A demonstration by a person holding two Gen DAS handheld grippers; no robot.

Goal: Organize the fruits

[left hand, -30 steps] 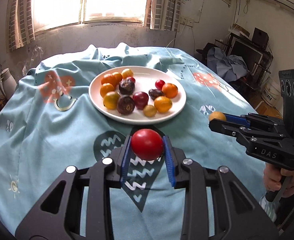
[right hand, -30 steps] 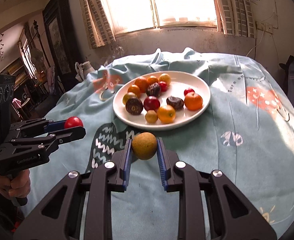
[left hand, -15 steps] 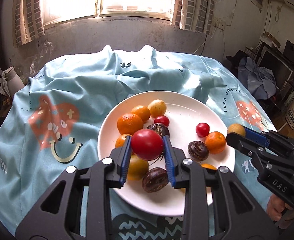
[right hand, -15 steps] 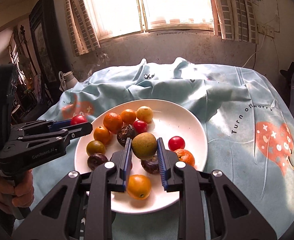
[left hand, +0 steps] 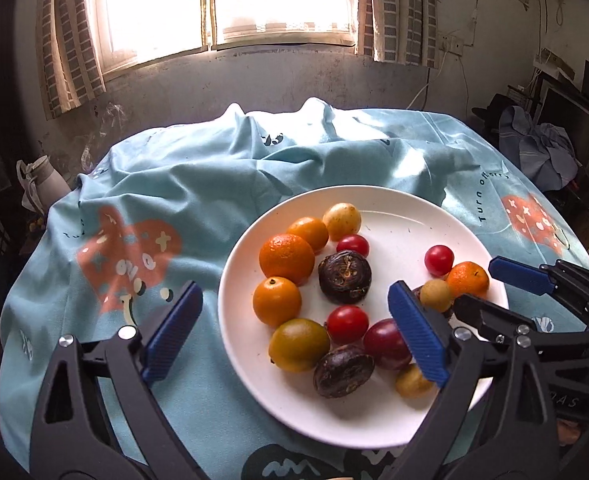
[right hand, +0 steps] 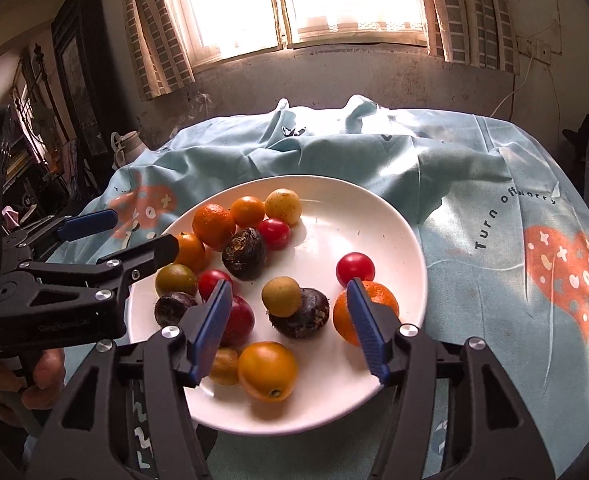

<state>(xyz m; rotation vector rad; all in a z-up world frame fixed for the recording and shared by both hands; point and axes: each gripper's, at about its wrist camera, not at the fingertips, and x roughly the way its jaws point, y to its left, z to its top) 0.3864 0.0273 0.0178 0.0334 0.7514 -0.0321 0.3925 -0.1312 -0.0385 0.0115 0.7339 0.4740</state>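
Where right cam looks, hand (right hand: 34,376) shows.

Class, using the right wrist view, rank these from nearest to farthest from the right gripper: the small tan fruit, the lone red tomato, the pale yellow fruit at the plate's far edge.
1. small tan fruit, between the opening jaws of the right gripper, untouched.
2. lone red tomato, ahead, slightly right.
3. pale yellow fruit, far side of the plate.

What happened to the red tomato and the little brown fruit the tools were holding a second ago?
Both tools came over the white plate and are opening. The left tool dropped its red tomato; the right tool dropped its brown fruit, now leaning on a dark fruit. The other fruits stayed put.
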